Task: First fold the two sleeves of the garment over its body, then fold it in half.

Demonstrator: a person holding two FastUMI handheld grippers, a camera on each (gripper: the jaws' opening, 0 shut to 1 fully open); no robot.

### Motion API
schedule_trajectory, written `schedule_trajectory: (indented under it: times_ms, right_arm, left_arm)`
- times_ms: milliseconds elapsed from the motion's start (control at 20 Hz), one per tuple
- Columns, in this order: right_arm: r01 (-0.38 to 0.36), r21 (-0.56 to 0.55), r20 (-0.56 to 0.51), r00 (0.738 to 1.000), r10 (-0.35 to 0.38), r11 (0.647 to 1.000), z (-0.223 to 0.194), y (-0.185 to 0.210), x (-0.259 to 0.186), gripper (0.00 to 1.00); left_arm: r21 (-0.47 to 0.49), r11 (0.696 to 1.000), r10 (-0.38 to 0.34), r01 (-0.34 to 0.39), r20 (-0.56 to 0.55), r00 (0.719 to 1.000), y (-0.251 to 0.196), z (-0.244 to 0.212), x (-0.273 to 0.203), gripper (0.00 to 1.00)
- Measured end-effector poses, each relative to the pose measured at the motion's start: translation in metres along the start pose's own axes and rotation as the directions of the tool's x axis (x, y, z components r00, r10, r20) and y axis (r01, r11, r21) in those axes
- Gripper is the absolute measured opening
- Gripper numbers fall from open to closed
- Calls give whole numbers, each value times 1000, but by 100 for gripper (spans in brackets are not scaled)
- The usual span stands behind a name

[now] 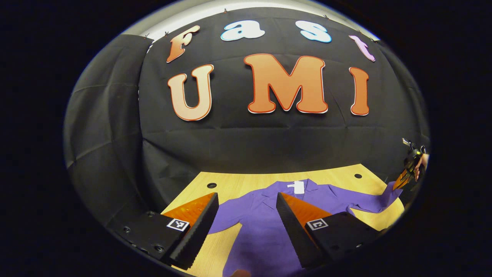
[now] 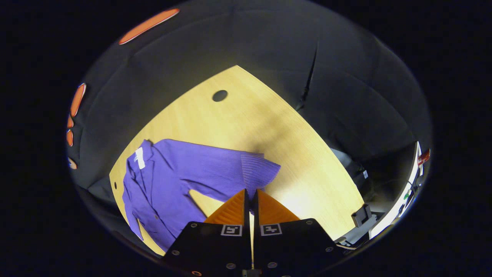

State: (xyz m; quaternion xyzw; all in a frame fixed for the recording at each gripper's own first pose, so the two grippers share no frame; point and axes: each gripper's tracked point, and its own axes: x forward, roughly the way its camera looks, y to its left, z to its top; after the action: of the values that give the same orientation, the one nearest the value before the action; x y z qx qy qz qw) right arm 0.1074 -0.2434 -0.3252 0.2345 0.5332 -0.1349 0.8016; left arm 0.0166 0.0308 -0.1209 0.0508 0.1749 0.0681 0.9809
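A purple garment lies spread on the wooden table, collar and white label at the far side. My left gripper hovers open above its left shoulder, with nothing between the fingers. The near sleeve lies flat beside the body. The far sleeve stretches right to my right gripper, held by a hand. In the right gripper view, the right gripper is shut on the edge of that sleeve's ribbed cuff, with the garment body to the left.
The table has round cable holes. Black cloth walls surround it. Beyond the table's right edge stand a small dark box and a white desk edge.
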Motion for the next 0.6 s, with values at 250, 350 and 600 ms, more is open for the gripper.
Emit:
schedule_trajectory:
  times_ms: [250,350,600]
  right_arm:
    - [-46,-94,47,998,51,994,0,75,-29,3]
    - [-61,-140,52,996,69,988,-3,102,-37,3]
    - [-109,-233,42,992,122,966,-19,182,-48,3]
  left_arm:
    - [-22,1000,13,-13,-1,1000,44,-5,5,95]
    - [-33,999,21,-21,-3,1000,61,-11,7,95]
    - [-49,997,60,-60,-13,998,107,-20,11,95]
